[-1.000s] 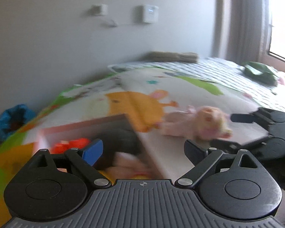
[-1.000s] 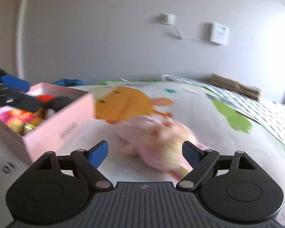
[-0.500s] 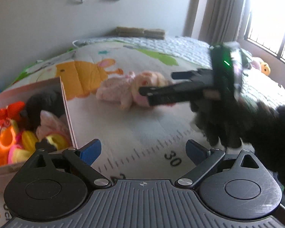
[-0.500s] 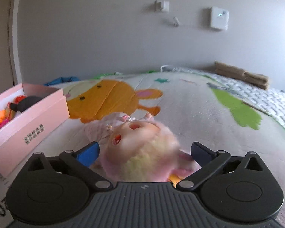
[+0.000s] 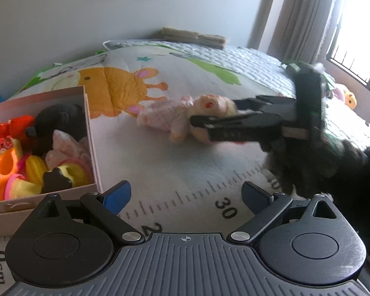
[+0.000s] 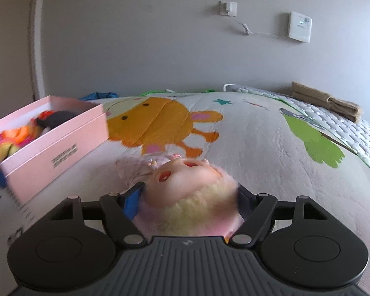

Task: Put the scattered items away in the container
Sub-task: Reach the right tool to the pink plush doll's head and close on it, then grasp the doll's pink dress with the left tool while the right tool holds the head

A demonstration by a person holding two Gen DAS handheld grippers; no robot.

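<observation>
- Closing on the doll [image 6: 185, 192]: right gripper [image 6: 188, 197] jaws drawing in at either side of the doll's head, blue pad at its left cheek, dark pad at its right; pads look to be against the fluffy hair, though firm pressure cannot be told.
- Doll: pink-dressed, pale yellow hair, lying on its back on the play mat [image 6: 259, 148], head toward the right gripper, body stretching away toward the orange animal print [image 6: 155, 123].
- Same doll from the left wrist view [image 5: 185, 116]: head flanked by the two black fingers of the right gripper [image 5: 214, 116], which reaches in from the right side; a dark furry sleeve [image 5: 333, 162] behind it.
- Left gripper [image 5: 185, 197]: jaws wide apart, nothing between them, hovering over the printed ruler scale of the mat, well short of the doll.
- Pink box [image 5: 91, 133]: open-topped, at the left gripper's left; its near right corner just beside the left blue pad. Contents: black plush [image 5: 59, 120], red, orange and yellow toys [image 5: 14, 162], filling it close to the rim.
- Open room: bare mat between the box's right wall and the doll, unobstructed; more bare mat beyond the doll toward the grey wall [image 6: 160, 49].
- Edges: mat's far edge meets the wall; a quilted blanket [image 5: 246, 64] lies to the right, with folded tan cloth [image 6: 325, 101] at the far edge.
- Outlying: soft toys [image 5: 345, 96] by the window, well apart from the box.
</observation>
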